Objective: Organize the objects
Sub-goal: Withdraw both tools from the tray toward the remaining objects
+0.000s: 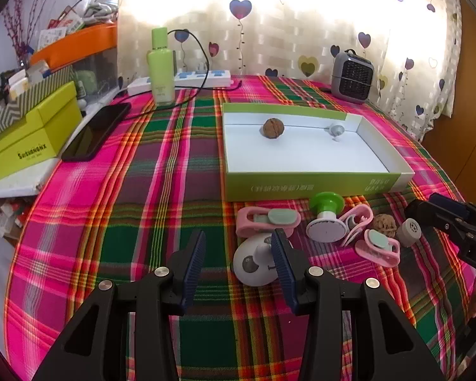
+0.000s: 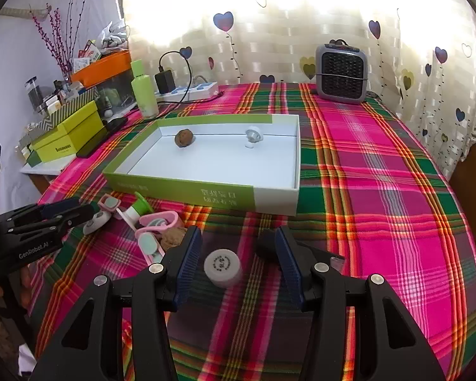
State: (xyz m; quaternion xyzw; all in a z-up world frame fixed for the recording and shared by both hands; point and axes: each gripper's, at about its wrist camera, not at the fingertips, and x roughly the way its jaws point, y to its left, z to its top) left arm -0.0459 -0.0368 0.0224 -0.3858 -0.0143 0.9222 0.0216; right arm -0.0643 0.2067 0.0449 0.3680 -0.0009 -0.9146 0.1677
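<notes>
Blue-padded jaws of the right gripper [image 2: 238,263] fill the lower centre of the right wrist view, standing apart with a small grey cylinder [image 2: 222,267] between them on the plaid cloth [image 2: 380,190]; pads not visibly pressing, so open. Cylinder lies on its side, flat end toward the camera, long axis running away along the fingers. Left gripper [image 1: 239,263] also open, nothing gripped; a white panda-faced piece [image 1: 255,263] sits just beside its right pad. Green-and-white box [image 2: 269,197] lies beyond, upper centre, holding a walnut [image 2: 184,138]. Right hand judged nearer the cylinder.
</notes>
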